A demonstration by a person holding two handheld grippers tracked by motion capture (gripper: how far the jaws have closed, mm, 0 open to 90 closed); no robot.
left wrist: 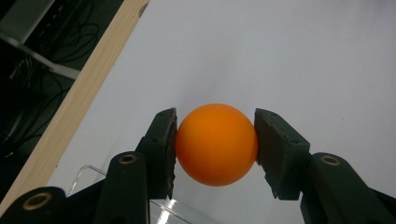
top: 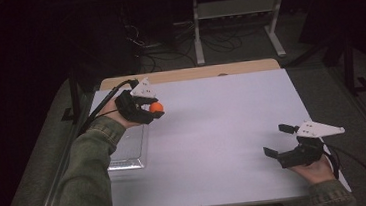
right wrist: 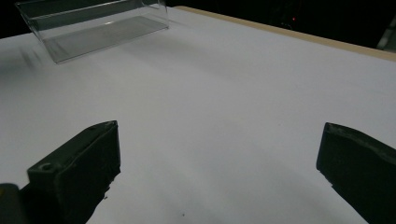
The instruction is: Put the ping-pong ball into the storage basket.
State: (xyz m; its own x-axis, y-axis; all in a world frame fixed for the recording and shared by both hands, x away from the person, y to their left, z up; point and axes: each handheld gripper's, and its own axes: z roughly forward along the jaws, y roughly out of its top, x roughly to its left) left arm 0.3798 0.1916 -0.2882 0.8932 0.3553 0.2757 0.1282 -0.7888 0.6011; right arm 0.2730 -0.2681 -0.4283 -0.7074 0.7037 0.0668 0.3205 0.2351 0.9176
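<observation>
Clear tray [top: 130, 150] at table's [top: 223, 129] left edge, contents unclear. Left gripper [top: 154, 108] clamps orange ball [left wrist: 216, 143] above tray's far end. Right gripper [top: 278, 140] spread wide, unloaded, near right edge; white tabletop between bare.

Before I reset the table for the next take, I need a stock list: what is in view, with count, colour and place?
ball: one, orange, clamped between the left tool's pads, above the table's far left part.
box: one, clear plastic, open-topped, on the table's left edge.
table: one, white top with a wooden far edge.
frame: one, pale metal, on the floor beyond the table, among dark cables.
left tool: one, black with a grey plate, shut on the ball.
right tool: one, black with a grey plate, jaws wide apart over bare table, near right.
sleeves: two, olive green.
</observation>
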